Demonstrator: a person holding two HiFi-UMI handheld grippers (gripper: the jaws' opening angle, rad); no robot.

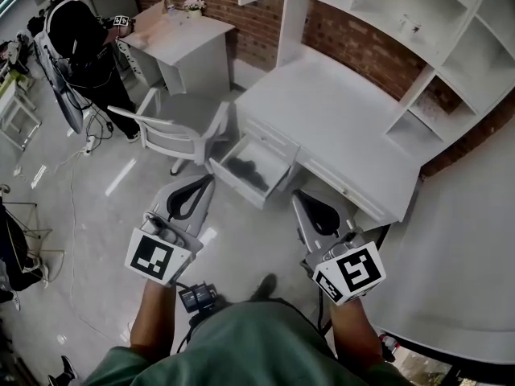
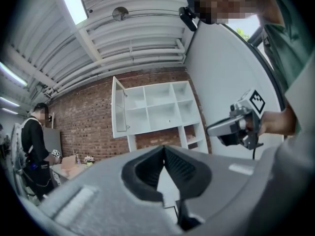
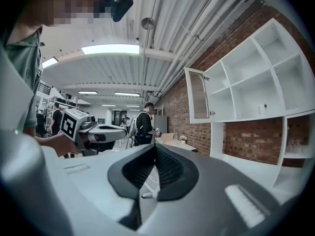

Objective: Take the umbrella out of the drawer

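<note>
At the centre of the head view, we see the umbrella (image 1: 246, 170), a dark blurry bundle, lying in the open drawer (image 1: 233, 182) of the white worktop (image 1: 338, 119). It sits just above and between our left hand-held gripper (image 1: 204, 183) and right hand-held gripper (image 1: 299, 199), both closed on nothing.

Wearer: green short-sleeved shirt (image 1: 265, 348). Left gripper (image 1: 208, 180) and right gripper (image 1: 297, 195): grey moulded shells, black ribbed pads outlining a teardrop opening. Each carries a white cube with black square markers: left cube (image 1: 157, 257), right cube (image 1: 352, 273). Black cable (image 1: 323, 318) below the right unit. Small black device (image 1: 198, 297) at chest
</note>
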